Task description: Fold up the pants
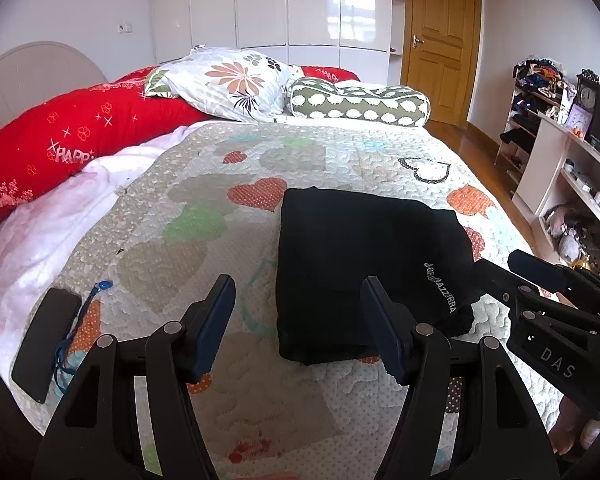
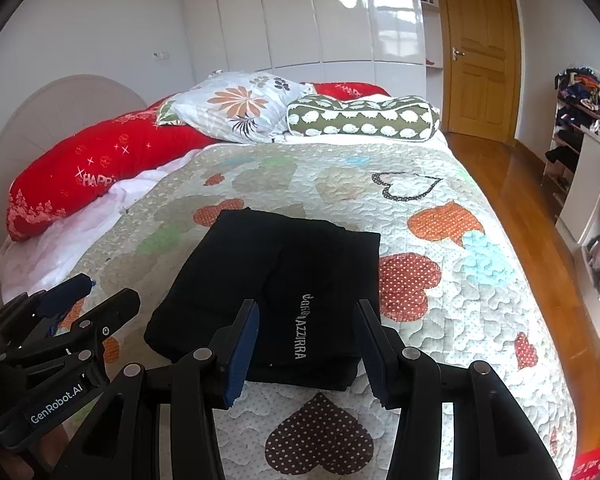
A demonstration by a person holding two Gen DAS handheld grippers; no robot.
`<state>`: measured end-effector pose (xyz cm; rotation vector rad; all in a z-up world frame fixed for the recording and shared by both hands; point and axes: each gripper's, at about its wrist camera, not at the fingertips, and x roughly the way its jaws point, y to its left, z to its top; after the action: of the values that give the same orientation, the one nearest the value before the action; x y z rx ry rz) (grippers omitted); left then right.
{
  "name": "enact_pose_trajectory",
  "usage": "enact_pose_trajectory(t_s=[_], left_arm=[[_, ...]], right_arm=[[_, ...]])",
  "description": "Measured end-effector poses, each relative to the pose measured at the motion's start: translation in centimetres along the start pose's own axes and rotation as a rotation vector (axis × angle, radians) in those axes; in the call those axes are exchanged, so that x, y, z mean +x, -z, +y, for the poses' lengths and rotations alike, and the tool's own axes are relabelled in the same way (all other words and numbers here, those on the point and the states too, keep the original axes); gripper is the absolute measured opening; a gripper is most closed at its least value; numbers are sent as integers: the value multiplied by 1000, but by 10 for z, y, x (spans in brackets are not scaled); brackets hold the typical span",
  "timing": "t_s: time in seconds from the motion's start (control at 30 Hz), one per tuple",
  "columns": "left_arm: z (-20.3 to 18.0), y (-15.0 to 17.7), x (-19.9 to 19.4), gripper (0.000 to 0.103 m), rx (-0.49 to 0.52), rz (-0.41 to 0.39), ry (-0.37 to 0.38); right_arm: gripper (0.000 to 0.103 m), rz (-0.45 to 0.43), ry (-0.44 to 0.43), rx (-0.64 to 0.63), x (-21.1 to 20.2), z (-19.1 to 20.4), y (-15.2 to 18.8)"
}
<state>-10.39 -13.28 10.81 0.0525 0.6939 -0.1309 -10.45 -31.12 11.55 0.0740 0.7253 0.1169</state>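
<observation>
Glossy white wardrobe (image 2: pixel 320 12) behind bed (image 2: pixel 440 300); wooden door (image 2: pixel 480 48) right; wood floor (image 2: pixel 512 184); cluttered shelves (image 1: pixel 536 104).

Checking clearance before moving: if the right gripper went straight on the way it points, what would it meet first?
Most likely the folded black pants: the open right gripper frames their near edge with the white lettering. Depth is unclear, so it might touch the quilt just before them.

Folded pants (image 1: pixel 352 264) on quilted bed (image 1: pixel 204 208)
</observation>
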Motion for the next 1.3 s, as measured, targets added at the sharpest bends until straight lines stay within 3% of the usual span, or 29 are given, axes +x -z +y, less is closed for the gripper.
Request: enact_pose_trajectory(t_s=[1.3], left_arm=[[-8, 4, 11, 66, 4, 22, 3]], right_arm=[[47, 25, 29, 13, 12, -6, 1]])
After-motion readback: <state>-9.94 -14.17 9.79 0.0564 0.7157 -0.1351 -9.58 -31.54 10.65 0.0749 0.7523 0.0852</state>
